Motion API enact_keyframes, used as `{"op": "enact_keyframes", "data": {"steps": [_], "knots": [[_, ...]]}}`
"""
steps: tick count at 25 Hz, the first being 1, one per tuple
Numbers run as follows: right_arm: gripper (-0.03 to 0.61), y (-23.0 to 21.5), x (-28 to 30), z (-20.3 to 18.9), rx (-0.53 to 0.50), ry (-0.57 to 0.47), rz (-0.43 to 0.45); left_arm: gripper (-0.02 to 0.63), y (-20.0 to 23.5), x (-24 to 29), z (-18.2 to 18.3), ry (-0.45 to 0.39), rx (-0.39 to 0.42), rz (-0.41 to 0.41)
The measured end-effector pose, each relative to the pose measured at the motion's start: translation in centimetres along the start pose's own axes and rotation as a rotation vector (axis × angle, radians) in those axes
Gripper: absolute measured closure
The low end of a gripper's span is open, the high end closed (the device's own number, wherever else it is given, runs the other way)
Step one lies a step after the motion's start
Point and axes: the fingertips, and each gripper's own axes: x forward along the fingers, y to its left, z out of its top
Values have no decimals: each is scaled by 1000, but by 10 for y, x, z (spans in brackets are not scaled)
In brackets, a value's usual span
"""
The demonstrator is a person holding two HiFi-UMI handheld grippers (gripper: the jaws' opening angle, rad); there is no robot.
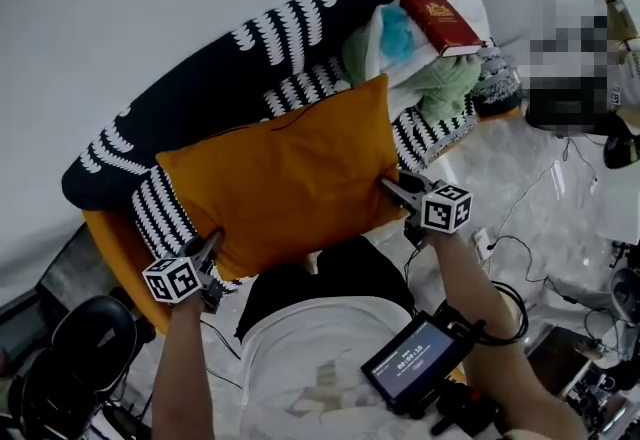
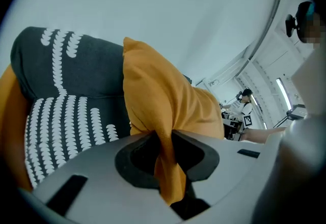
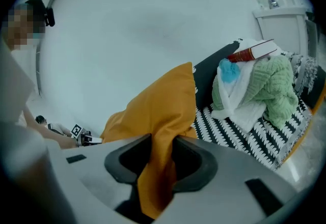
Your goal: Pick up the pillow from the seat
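Holding the pillow (image 1: 290, 178) by two opposite ends makes sense, since it's floppy and would sag from a single pinch. It hangs stretched between your two grippers, and to me it looks just clear of the seat (image 1: 215, 78) rather than resting on it. Your left gripper (image 1: 210, 248) is clamped on the corner at the pillow's 8 o'clock, and your right gripper (image 1: 393, 190) bites the edge at 3 o'clock. Both gripper views show orange fabric bunched tight between the jaws. Off at the pillow's 1 o'clock sits a heap of clothes (image 1: 445, 83) with a red book (image 1: 440, 20) on top. So I'd guess pulling toward 6 o'clock, at yourself, avoids knocking that over.
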Motion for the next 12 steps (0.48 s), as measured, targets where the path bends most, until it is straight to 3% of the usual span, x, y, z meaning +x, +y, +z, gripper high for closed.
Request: {"op": "enact_keyframes", "data": {"steps": [12], "knots": [[440,22,-44,33,-35,-126,-11,535,-48,-19,33,-67,162,16]]}}
